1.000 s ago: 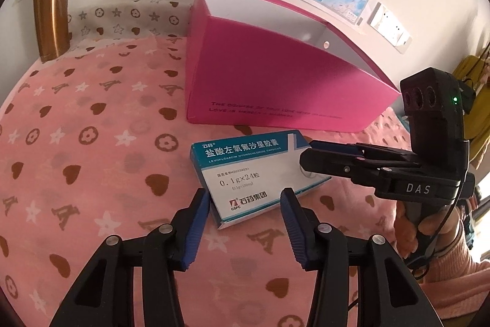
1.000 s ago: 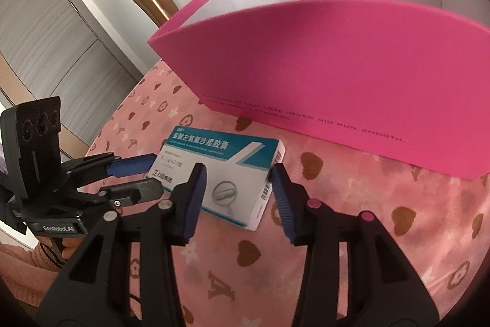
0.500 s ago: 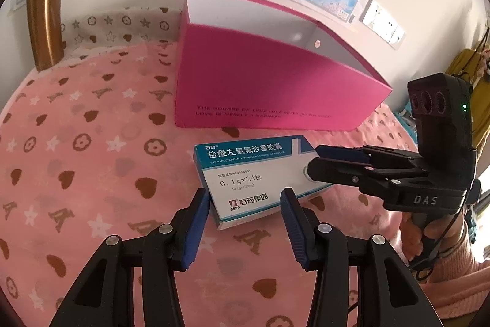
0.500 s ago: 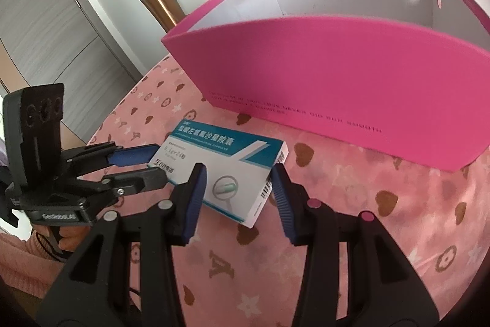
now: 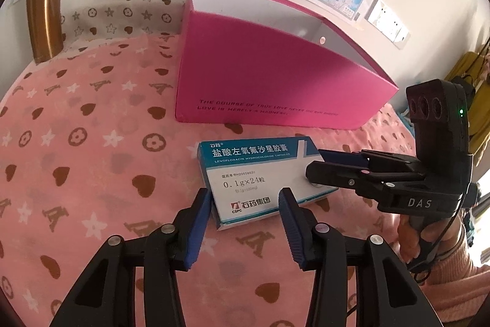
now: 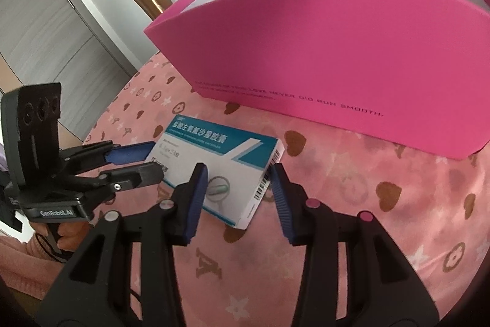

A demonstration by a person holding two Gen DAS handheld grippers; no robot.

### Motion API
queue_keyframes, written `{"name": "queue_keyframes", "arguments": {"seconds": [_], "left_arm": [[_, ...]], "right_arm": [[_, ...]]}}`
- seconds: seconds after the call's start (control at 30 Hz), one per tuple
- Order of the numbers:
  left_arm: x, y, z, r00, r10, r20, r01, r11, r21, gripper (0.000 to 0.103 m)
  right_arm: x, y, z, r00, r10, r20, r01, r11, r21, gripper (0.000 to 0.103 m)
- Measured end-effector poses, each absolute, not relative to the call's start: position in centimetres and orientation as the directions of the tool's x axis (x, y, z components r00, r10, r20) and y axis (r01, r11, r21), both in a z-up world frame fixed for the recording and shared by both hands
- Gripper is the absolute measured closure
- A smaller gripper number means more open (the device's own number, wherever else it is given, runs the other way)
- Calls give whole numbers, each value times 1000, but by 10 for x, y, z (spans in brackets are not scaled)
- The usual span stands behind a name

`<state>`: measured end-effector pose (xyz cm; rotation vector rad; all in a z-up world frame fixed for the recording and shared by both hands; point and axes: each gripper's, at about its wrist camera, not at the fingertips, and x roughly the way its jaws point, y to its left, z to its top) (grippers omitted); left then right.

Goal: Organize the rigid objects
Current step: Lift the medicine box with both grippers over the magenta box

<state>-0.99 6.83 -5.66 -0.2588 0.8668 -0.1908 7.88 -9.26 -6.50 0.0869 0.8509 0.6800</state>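
While angled downward, both tools' jaws closing, medicine box (image 5: 260,176) between.

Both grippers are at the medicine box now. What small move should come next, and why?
Probably let both grippers finish closing on the medicine box. It lies flat on the pink cloth before the open pink box. The left gripper and right gripper straddle opposite ends, jaws closing, but I cannot see the pads pressing yet. A firm grip should come before lifting it.
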Motion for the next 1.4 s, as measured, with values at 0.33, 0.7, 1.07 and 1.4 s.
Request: {"name": "queue_keyframes", "arguments": {"seconds": [0.33, 0.7, 1.07, 1.4], "left_arm": [[-17, 60, -28, 685, -270, -676, 103, 955, -277, 57], [-17, 53, 8, 743, -260, -616, 143, 962, -233, 57], [-10, 47, 22, 762, -245, -599, 153, 968, -200, 57], [-4, 44, 34, 782, -247, -572, 175, 968, -179, 57]], "right_arm": [[67, -101, -41, 507, 593, -626, -531, 787, 314, 59], [55, -111, -11, 563, 597, -571, -548, 787, 282, 59], [53, -117, 5, 596, 594, -540, -552, 792, 262, 59], [56, -120, 17, 623, 591, -513, -553, 796, 246, 59]]}}
